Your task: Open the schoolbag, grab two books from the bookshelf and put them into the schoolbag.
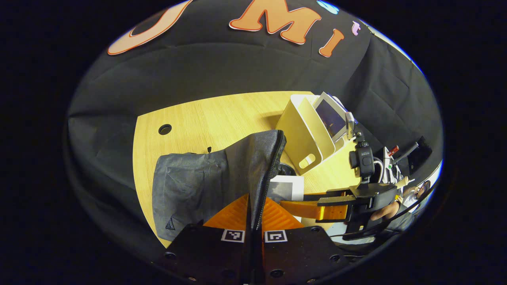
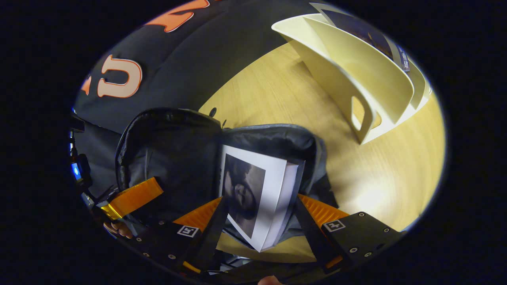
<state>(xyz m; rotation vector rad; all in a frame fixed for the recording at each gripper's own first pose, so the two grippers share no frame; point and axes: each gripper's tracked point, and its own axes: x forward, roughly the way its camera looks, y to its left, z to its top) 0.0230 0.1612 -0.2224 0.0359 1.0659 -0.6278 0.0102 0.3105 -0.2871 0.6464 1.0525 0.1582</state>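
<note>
The grey schoolbag (image 1: 190,186) lies on the wooden table (image 1: 218,114). My left gripper (image 1: 255,204) is shut on its zippered flap edge and holds it up. In the right gripper view the schoolbag (image 2: 174,150) gapes open, and the left gripper (image 2: 134,194) grips its rim at the left. My right gripper (image 2: 259,198) is shut on a white book (image 2: 273,182) with a dark cover picture; the book's far end is inside the bag's mouth. That book (image 1: 287,186) and the right gripper (image 1: 301,208) also show beyond the flap. Another book (image 1: 330,116) stands in the cream bookshelf (image 1: 301,134).
The bookshelf (image 2: 356,71) stands on the table (image 2: 285,99) just beyond the bag, with the remaining book (image 2: 356,27) in its far slot. A cable hole (image 1: 164,129) sits in the tabletop at the left. A hand (image 1: 386,209) holds the right gripper.
</note>
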